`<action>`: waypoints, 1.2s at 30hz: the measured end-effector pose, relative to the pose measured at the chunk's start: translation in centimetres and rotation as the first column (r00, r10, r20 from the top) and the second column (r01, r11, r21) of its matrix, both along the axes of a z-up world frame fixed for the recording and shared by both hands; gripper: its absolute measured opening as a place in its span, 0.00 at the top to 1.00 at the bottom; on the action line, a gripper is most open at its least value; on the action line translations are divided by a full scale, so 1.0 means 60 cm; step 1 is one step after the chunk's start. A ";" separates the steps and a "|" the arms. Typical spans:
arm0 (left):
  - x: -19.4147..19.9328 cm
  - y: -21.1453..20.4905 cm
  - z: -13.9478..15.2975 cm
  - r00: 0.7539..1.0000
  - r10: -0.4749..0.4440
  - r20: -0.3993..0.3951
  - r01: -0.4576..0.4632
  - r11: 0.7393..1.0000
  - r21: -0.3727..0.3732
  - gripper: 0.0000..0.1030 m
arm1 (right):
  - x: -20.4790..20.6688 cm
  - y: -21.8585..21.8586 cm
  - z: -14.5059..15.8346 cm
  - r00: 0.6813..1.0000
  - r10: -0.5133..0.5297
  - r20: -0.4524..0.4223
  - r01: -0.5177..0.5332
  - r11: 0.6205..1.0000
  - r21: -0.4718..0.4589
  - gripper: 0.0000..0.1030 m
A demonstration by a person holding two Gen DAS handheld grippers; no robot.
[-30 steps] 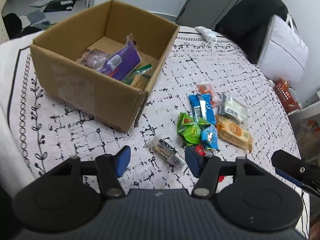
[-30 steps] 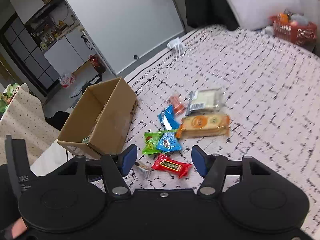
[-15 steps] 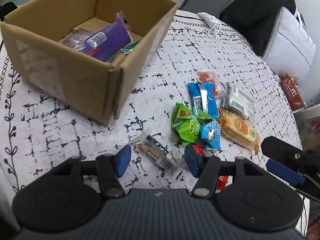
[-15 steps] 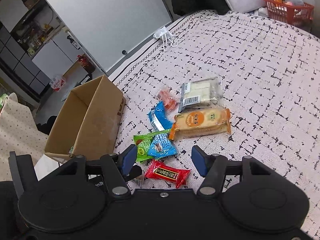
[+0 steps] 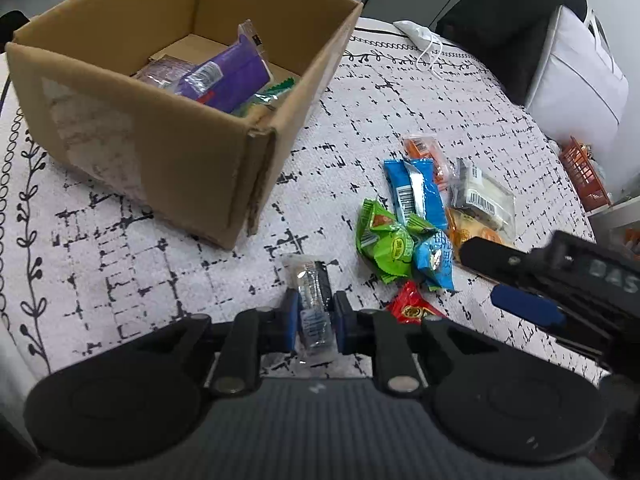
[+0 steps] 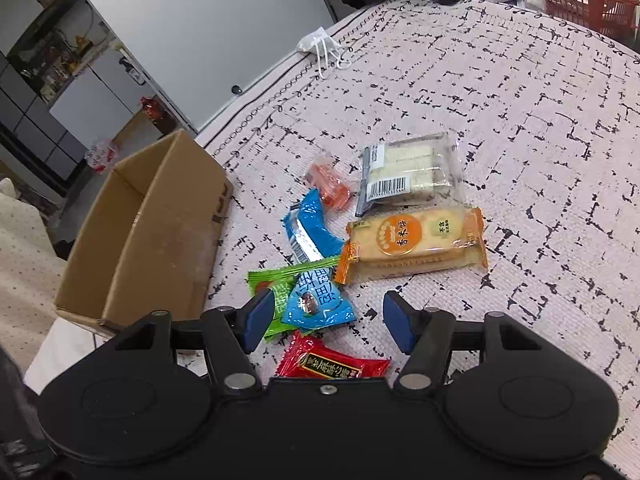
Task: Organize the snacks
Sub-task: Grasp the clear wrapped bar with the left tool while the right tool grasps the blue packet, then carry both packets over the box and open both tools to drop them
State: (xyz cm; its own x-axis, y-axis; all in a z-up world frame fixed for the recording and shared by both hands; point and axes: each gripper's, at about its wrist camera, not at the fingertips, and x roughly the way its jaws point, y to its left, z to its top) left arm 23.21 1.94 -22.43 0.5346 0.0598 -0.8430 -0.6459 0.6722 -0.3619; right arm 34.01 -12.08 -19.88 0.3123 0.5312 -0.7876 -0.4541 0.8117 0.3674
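Observation:
My left gripper [image 5: 315, 320] is shut on a clear-wrapped dark snack bar [image 5: 314, 292] that lies on the tablecloth near the cardboard box [image 5: 168, 148]. The box [image 6: 156, 236] holds a purple packet [image 5: 236, 76] and other snacks. My right gripper [image 6: 324, 320] is open and empty, low over a red packet [image 6: 332, 364], a small blue packet [image 6: 316, 304] and a green packet [image 6: 276, 292]. It also shows in the left wrist view [image 5: 528, 304]. Loose snacks lie beyond: a long blue packet [image 6: 308, 228], an orange cracker pack [image 6: 412, 244], a clear cake pack [image 6: 408, 172], a small orange packet [image 6: 328, 184].
A white cloth with black marks [image 6: 520, 120] covers the table. A white mask [image 6: 320, 46] lies at its far edge. A red basket [image 6: 584, 0] and a white bag [image 5: 576, 80] stand beyond the table. The box stands left of the snack pile.
My left gripper has closed on the clear-wrapped snack bar after moving down to it. My right gripper has come lower and closer over the red and blue packets, still open.

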 end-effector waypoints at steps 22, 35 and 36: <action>-0.053 -0.009 0.083 0.998 -0.035 0.046 0.033 0.999 0.041 0.83 | -0.025 0.030 0.004 0.998 0.052 0.041 -0.049 0.997 -0.067 0.56; -0.076 -0.013 0.155 0.993 -0.035 0.112 0.023 0.994 0.110 0.84 | -0.058 0.018 0.075 0.992 0.049 0.120 -0.054 0.998 0.040 0.56; -0.078 -0.013 0.161 0.992 -0.034 0.119 0.020 0.993 0.114 0.84 | -0.059 0.016 0.079 0.991 0.045 0.124 -0.052 0.998 0.047 0.56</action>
State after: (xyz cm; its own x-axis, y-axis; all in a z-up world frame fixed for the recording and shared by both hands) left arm 18.55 1.19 -12.77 0.6344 0.1350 -0.7611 -0.5834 0.7295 -0.3570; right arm 30.48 -11.11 -15.15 0.3776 0.5862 -0.7168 -0.5367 0.7694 0.3465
